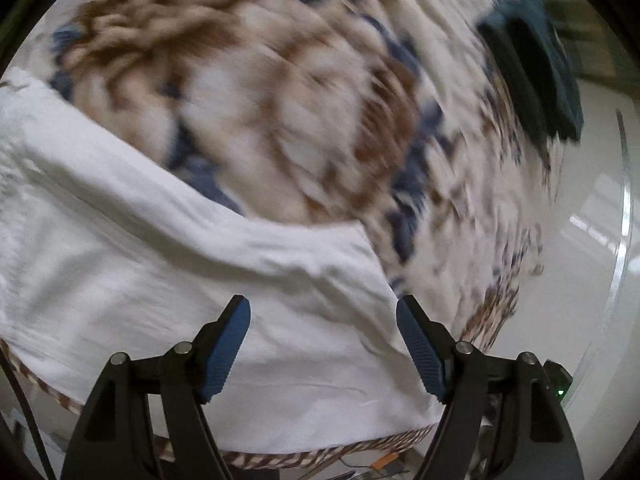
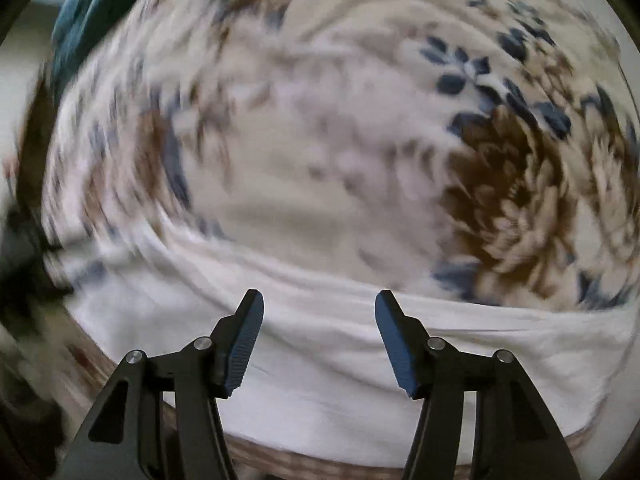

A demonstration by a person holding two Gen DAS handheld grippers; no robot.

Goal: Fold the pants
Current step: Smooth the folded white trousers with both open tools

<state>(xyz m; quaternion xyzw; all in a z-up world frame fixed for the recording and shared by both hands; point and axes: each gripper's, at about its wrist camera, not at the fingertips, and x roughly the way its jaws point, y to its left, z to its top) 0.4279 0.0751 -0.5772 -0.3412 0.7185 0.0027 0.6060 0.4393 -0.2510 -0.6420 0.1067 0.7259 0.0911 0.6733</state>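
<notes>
White pants (image 1: 160,264) lie spread on a floral bedspread (image 1: 248,92), filling the lower left of the left wrist view. My left gripper (image 1: 323,308) hovers above the pants near their right edge, jaws wide apart with nothing between the blue pads. In the right wrist view the same white pants (image 2: 328,360) run across the bottom of the frame on the bedspread (image 2: 320,160). My right gripper (image 2: 319,304) points down over them, open, with only cloth seen below the gap. Both pictures are smeared by motion.
A dark teal cloth (image 1: 536,64) lies at the bedspread's upper right in the left wrist view, and the dark teal cloth (image 2: 88,12) shows at upper left in the right wrist view. Glossy white floor (image 1: 588,264) lies beyond the bed edge on the right.
</notes>
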